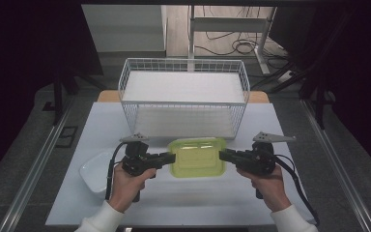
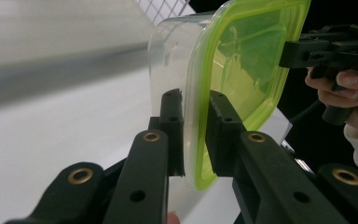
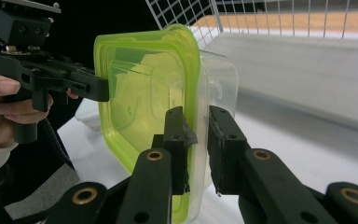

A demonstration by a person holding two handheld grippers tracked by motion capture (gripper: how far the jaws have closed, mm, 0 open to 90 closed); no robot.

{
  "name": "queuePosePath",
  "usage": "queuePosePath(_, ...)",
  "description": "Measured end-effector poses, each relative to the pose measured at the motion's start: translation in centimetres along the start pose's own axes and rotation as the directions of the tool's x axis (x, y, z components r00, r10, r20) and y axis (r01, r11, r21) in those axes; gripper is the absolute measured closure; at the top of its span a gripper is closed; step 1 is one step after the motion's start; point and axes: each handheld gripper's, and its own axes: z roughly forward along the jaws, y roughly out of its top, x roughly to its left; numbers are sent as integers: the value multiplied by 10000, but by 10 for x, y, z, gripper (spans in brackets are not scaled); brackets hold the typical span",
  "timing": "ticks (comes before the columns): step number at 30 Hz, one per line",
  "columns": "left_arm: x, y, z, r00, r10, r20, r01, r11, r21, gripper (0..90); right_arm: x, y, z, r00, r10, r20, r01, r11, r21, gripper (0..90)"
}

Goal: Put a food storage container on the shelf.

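Observation:
A clear plastic box with a lime-green lid (image 1: 197,157) hangs just above the white table, held level between both hands. My left gripper (image 1: 172,157) is shut on its left rim, and my right gripper (image 1: 222,154) is shut on its right rim. In the left gripper view the jaws of the left gripper (image 2: 196,133) pinch the lid's edge (image 2: 242,60) and the clear wall, with the other gripper (image 2: 326,46) clamped at the far side. In the right gripper view the right gripper (image 3: 196,140) grips the green-lidded box (image 3: 144,93) the same way, opposite the left gripper (image 3: 93,86).
A white wire basket (image 1: 183,96) stands on the table right behind the box, its floor bare. A second clear container (image 1: 95,171) without a lid lies at the front left, beside my left hand. The table (image 1: 193,203) has free room in front.

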Motion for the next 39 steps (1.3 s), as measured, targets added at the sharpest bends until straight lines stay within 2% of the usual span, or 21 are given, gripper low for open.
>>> queuePosePath(17,-8,46,-14,9986,514,-117,-520,9970,-582,787,1,47,-8,9982,-596,-64,592,9965,-585,778)
queuePosePath(22,-5,62,-16,9986,522,-19,-521,9952,-830,788,1,68,-8,9966,-817,80,820,9948,-603,778)
queuePosePath(28,-2,78,-18,9983,580,-30,-580,9942,-906,788,-1,87,-5,9954,-942,175,952,9929,-709,779)
queuePosePath(39,10,110,-21,9988,468,144,-449,9928,-1106,788,-9,114,2,9950,-996,39,995,9915,-844,777)
